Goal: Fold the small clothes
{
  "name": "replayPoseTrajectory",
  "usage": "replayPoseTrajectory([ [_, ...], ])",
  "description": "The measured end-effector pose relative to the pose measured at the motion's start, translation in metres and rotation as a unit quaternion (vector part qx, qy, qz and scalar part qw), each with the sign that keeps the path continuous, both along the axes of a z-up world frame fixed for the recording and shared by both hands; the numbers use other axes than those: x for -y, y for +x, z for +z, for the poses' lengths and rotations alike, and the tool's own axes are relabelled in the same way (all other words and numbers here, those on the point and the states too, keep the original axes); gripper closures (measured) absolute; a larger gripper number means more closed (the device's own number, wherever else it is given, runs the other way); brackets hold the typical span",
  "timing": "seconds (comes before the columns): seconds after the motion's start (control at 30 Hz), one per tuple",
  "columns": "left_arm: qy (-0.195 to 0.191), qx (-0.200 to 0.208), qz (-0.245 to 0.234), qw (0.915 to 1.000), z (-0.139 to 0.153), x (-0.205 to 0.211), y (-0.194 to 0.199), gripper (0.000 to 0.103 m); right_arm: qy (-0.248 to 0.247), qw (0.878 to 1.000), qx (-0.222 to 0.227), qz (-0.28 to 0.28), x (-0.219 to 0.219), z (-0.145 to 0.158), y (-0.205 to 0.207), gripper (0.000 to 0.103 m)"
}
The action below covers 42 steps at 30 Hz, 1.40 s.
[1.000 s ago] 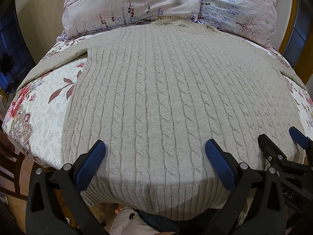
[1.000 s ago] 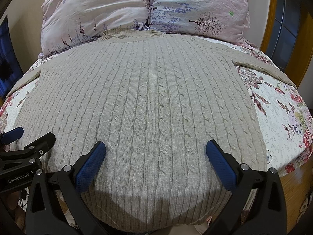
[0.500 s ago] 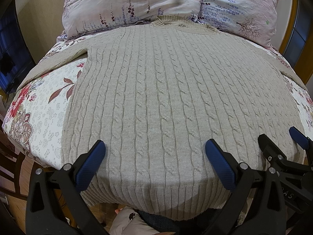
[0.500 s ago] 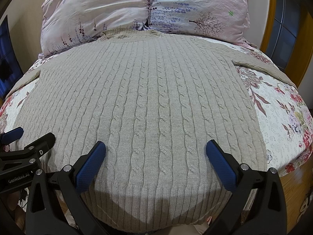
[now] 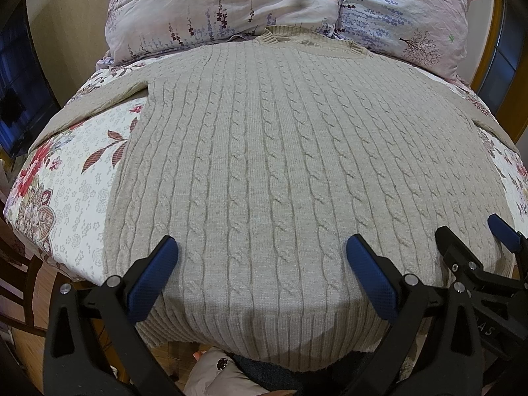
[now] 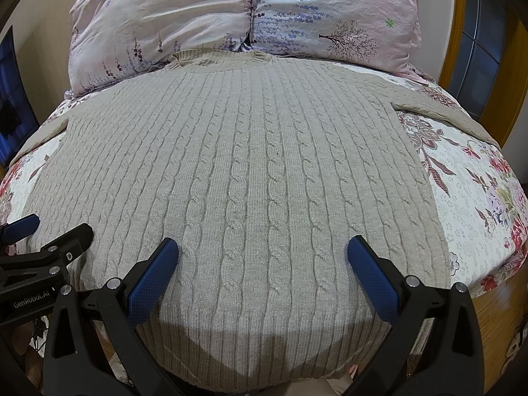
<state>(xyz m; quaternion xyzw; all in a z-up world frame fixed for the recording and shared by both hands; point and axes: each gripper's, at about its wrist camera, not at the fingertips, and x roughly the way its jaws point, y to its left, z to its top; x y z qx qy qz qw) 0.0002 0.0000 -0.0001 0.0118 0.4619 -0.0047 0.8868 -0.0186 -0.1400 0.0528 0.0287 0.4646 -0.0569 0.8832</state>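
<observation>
A beige cable-knit sweater (image 5: 270,165) lies flat on the bed, collar at the far end by the pillows, ribbed hem at the near edge. It also fills the right wrist view (image 6: 250,171). Its sleeves spread out to both sides. My left gripper (image 5: 260,257) is open and empty, hovering over the hem's left half. My right gripper (image 6: 262,257) is open and empty over the hem's right half. Each gripper shows at the edge of the other's view: the right one in the left wrist view (image 5: 475,241), the left one in the right wrist view (image 6: 49,234).
A floral bedsheet (image 5: 66,191) covers the bed and shows on both sides of the sweater (image 6: 472,198). Two pale floral pillows (image 6: 165,23) lie at the head. A wooden frame (image 6: 462,26) stands at the right. Wood floor shows below the bed's near edge.
</observation>
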Motion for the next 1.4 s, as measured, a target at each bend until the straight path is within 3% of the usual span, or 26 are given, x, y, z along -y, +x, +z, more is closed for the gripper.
replayPoseTrajectory([
  [0.4, 0.001, -0.003, -0.001, 1.0, -0.001, -0.002, 0.001, 0.002, -0.001, 1.0, 0.001, 0.001, -0.002, 0.001, -0.003, 0.001],
  [0.73, 0.005, -0.032, -0.02, 0.9993, 0.0, -0.001, 0.014, 0.002, 0.014, 0.998, 0.011, 0.052, 0.006, 0.0, 0.004, 0.001],
  [0.87, 0.009, -0.032, -0.021, 0.9992, 0.003, -0.002, 0.024, 0.002, 0.06, 0.997, 0.021, 0.052, 0.024, 0.004, 0.012, 0.001],
  [1.03, 0.017, -0.002, -0.01, 0.9998, 0.018, -0.01, 0.047, 0.002, 0.1, 0.993, 0.058, -0.025, 0.099, 0.026, 0.042, 0.002],
  [1.17, 0.016, 0.023, -0.01, 0.9996, 0.032, -0.017, 0.067, 0.002, 0.137, 0.982, 0.064, -0.111, 0.177, 0.032, 0.073, 0.018],
  [1.27, 0.009, 0.024, -0.009, 0.9996, 0.038, -0.022, 0.087, 0.002, 0.185, 0.963, 0.047, -0.191, 0.239, 0.017, 0.1, 0.032],
  [1.4, -0.022, 0.025, -0.016, 0.9993, 0.044, -0.031, 0.113, 0.002, 0.247, 0.932, 0.031, -0.264, 0.291, -0.006, 0.117, 0.049],
])
